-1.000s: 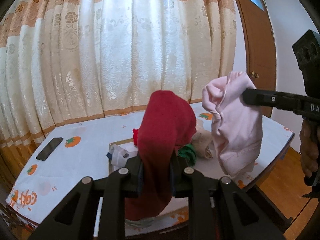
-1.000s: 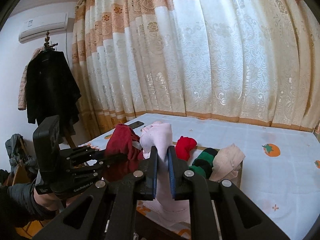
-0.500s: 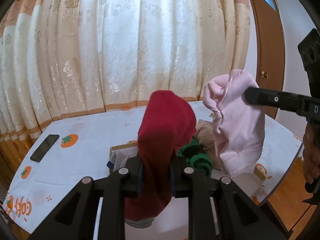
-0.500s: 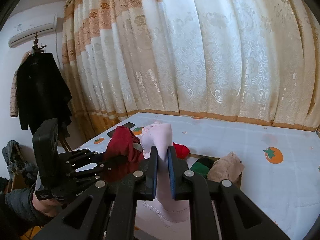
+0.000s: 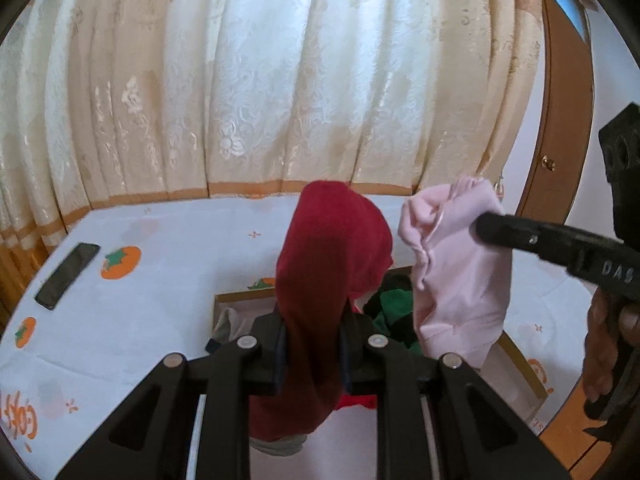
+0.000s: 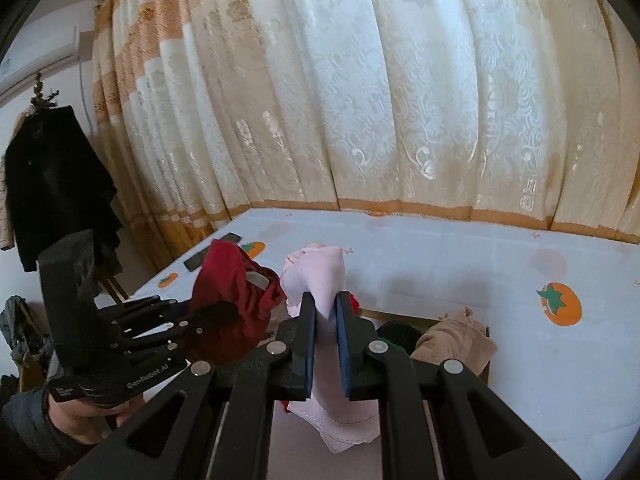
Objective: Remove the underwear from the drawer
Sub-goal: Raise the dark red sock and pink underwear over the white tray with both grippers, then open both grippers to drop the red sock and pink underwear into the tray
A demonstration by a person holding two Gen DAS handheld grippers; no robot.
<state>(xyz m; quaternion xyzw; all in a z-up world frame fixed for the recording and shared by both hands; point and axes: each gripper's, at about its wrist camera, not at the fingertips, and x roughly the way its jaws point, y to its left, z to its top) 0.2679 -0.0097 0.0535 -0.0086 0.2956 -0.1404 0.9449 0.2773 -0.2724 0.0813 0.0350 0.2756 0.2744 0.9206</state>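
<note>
Currently, a dark red piece of underwear is being pinched between the nearly closed pads of the left gripper, its knit cloth bulging up above the fingers and hanging limp below them. Just beside it, a pale pink piece of underwear is being clamped by the fully closed right gripper; the soft, crumpled fabric is being bunched above the blue-edged pads, and a stitched hem is dangling underneath. Both garments are being held up, clear of the drawer, a shallow wooden tray that is lying on the table right beneath and behind the grippers. In the drawer, a green and black garment, a tan one and a grey-white one are being left in loose heaps. The table is being covered by a white cloth printed with orange fruit, and a dark phone is lying flat near its far left edge. Behind it all, a cream brocade curtain is hanging in heavy folds.
</note>
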